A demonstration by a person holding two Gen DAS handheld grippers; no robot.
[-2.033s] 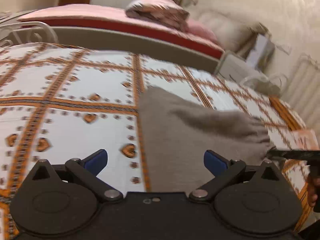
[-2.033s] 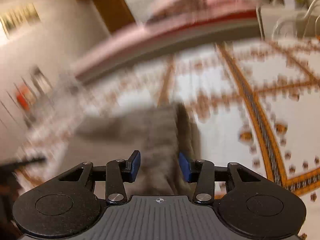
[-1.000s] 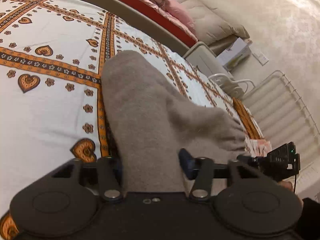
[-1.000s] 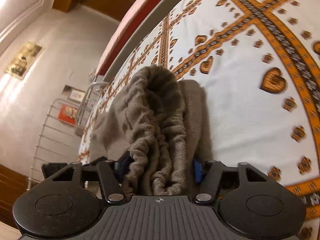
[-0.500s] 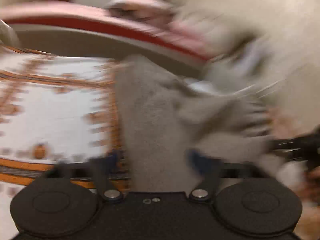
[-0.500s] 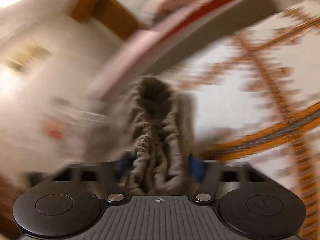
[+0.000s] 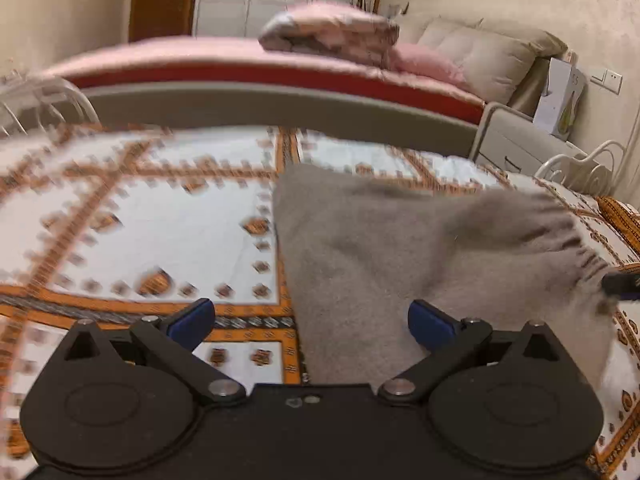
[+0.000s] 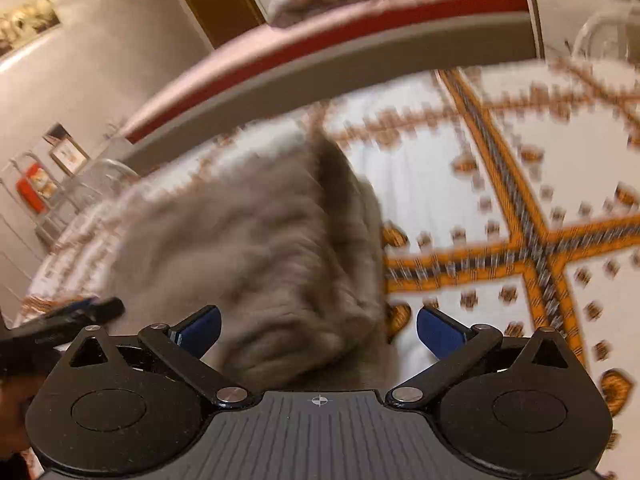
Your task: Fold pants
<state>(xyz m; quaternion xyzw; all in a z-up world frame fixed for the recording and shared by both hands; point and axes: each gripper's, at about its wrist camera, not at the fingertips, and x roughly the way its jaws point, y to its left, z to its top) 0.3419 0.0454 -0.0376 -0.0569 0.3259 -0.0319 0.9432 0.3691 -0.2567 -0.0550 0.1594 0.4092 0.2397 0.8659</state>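
The grey fleece pants (image 7: 380,248) lie folded on the white bedspread (image 7: 160,220) with orange heart bands. My left gripper (image 7: 310,316) hovers open over their near left edge, its blue pads clear of the cloth. The elastic waistband bunches at the right, where the tip of the right gripper (image 7: 622,284) shows. In the right wrist view the pants (image 8: 248,248) are a blurred heap on the bedspread (image 8: 500,168). My right gripper (image 8: 318,320) is opening above the near end, pads apart from the fabric. The left gripper (image 8: 68,316) pokes in at the left.
A second bed with a pink cover (image 7: 240,60) and a folded quilt (image 7: 328,32) runs along the far side. A pale nightstand (image 7: 520,140) and a white metal frame (image 7: 576,164) stand at the right. A drying rack (image 8: 36,200) stands off the bed's left end.
Both grippers were shut on the pants a second ago. They have let go, spread wide and pulled up and back. The pants now rest folded on the bed.
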